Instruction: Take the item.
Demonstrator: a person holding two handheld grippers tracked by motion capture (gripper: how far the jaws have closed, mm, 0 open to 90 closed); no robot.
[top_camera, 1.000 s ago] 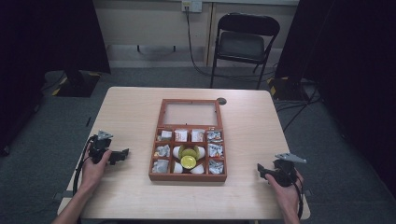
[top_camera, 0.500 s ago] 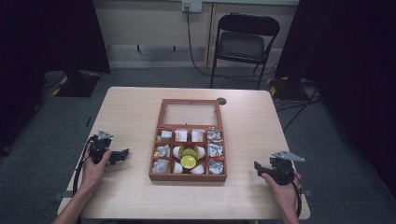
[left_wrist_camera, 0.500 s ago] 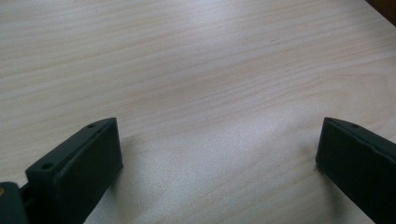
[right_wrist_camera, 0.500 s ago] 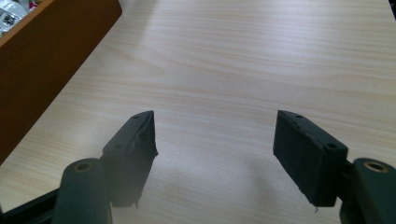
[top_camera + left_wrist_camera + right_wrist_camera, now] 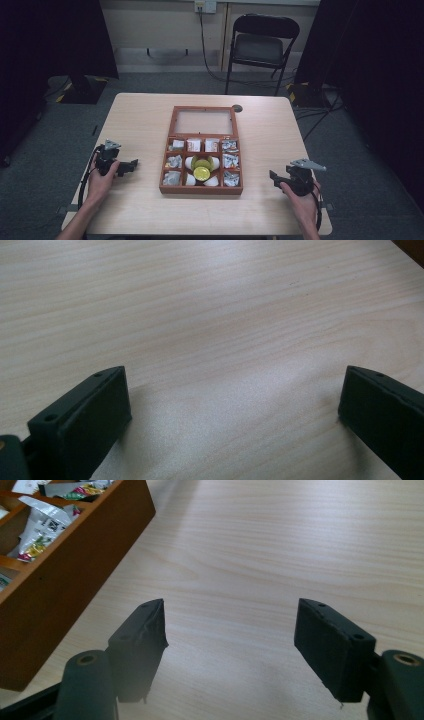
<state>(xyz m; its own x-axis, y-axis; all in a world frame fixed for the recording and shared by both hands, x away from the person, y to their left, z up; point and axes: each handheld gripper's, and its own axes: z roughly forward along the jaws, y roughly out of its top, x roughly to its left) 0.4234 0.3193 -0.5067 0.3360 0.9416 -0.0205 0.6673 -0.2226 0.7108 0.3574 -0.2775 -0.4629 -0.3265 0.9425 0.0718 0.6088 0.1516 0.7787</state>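
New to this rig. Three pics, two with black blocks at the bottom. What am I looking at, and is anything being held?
No robot here: a person at a wooden table holds a hand-operated two-jaw gripper in each hand. The high view comes from a fixed camera above, looking down; the left gripper is at its left, the right gripper at its right. The other two pictures come from cameras riding on the grippers, so the black blocks are each gripper's own jaws. Both pairs stand wide apart over bare tabletop, holding nothing. Between the hands lies an open wooden box with compartments of small packets, white pods and a yellow round item in the middle; its glass lid lies back. Its corner appears in the right gripper view.
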